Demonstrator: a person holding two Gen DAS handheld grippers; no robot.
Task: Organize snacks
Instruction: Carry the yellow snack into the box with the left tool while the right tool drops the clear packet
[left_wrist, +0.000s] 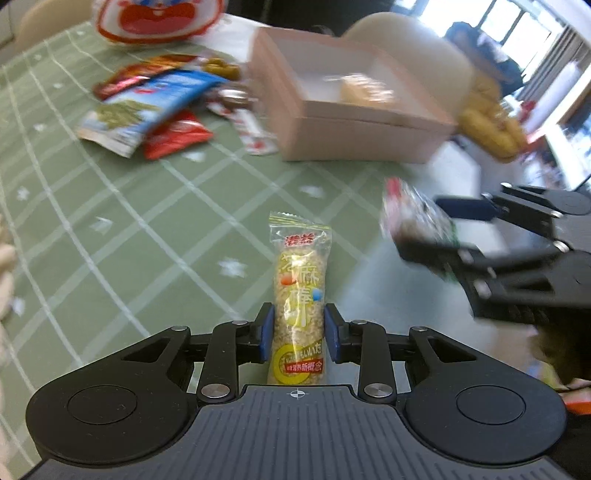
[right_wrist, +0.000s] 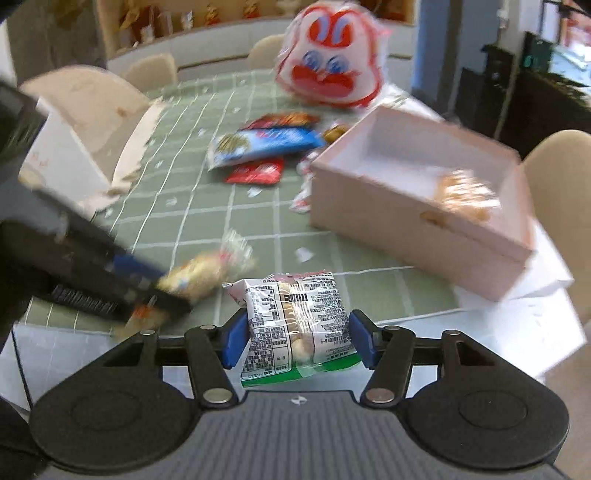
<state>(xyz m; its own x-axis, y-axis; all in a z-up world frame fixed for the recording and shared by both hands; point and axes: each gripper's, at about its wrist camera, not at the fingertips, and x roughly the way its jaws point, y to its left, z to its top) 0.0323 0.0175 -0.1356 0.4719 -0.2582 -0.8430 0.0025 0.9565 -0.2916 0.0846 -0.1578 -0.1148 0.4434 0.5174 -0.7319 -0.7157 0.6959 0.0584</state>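
My left gripper (left_wrist: 298, 321) is shut on a long cereal bar (left_wrist: 299, 280) in a clear wrapper, and its blue pads press the bar's two sides above the green checked tablecloth (left_wrist: 110, 221). My right gripper (right_wrist: 300, 332) is shut on a clear and white snack packet (right_wrist: 295, 314) with a green edge, held off the table. In the left wrist view, the right gripper (left_wrist: 417, 225) and its packet (left_wrist: 406, 206) show blurred at the right. In the right wrist view, the left gripper (right_wrist: 162, 286) and its bar (right_wrist: 207, 273) show blurred at the left. An open pink box (left_wrist: 354, 136) (right_wrist: 406, 236) stands ahead with one pale snack (right_wrist: 465, 195) inside.
A pile of loose snacks lies beyond, with a blue packet (right_wrist: 266, 144) and a red packet (right_wrist: 255, 171) on top. A big white bag with a red cartoon face (right_wrist: 332, 66) stands at the far edge. An open white box (right_wrist: 74, 147) is at the left. Chairs ring the table.
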